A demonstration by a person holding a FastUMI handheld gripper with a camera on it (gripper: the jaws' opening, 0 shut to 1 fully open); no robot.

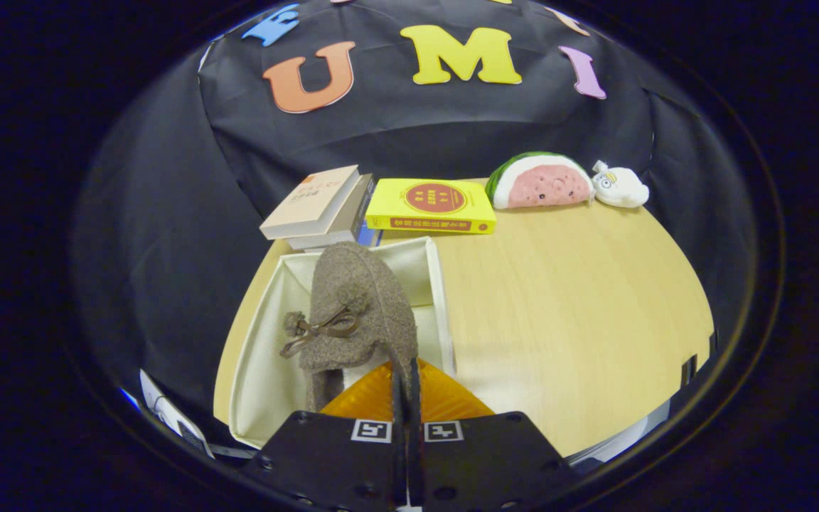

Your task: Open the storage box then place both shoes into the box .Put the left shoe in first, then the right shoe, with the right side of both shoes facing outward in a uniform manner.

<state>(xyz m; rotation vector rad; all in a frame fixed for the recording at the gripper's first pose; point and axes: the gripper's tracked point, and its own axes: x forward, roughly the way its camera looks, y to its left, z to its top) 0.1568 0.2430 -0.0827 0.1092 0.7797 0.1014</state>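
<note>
One shoe [356, 313], grey-brown felt with a tied cord, hangs over the open storage box [260, 355] at left of centre; your gripper [405, 384] at lower centre has its fingers clamped together on the shoe's rim. Right of the box, bare table [580, 299]; books [381, 206] in the upper centre

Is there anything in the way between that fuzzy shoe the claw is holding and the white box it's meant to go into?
Nothing visible blocks it. The claw is shut on the brown shoe, which hangs over the open white box. The box's inside looks bare beneath it. The books sit beyond the box, clear of the path.
</note>
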